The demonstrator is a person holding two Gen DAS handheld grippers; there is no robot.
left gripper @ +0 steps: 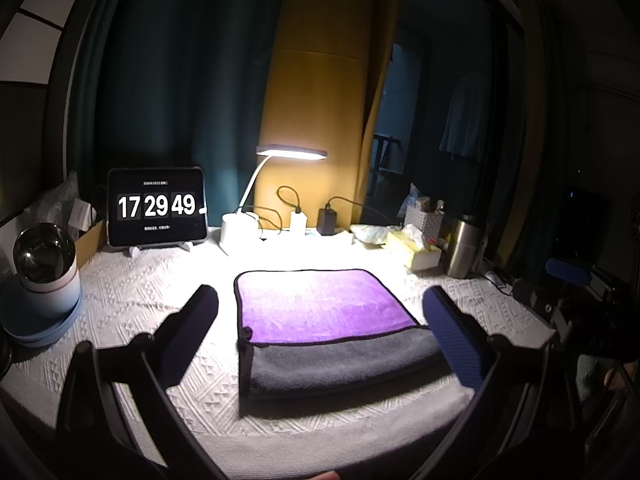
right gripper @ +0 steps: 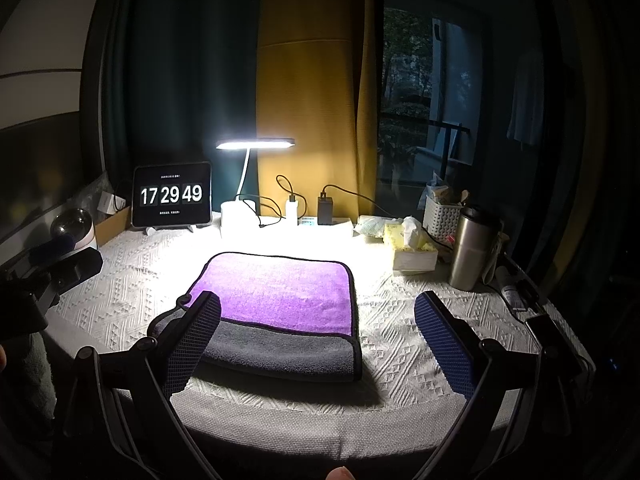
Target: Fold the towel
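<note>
A towel [left gripper: 324, 304], purple on one side and grey on the other with a dark hem, lies folded on the white patterned tablecloth [left gripper: 140, 292]. A grey band shows along its near edge. It also shows in the right wrist view [right gripper: 280, 296]. My left gripper [left gripper: 320, 320] is open and empty, held above the near edge of the towel with one finger on each side. My right gripper [right gripper: 318, 320] is open and empty, its left finger [right gripper: 196, 332] over the towel's near left corner. The other gripper shows at the left edge [right gripper: 60, 260].
A lit desk lamp [left gripper: 288, 152], a tablet clock [left gripper: 156, 208], chargers with cables [left gripper: 326, 220], a tissue box [left gripper: 416, 248] and a steel flask [left gripper: 464, 244] line the table's back. A round device on a blue plate [left gripper: 44, 268] stands at the left.
</note>
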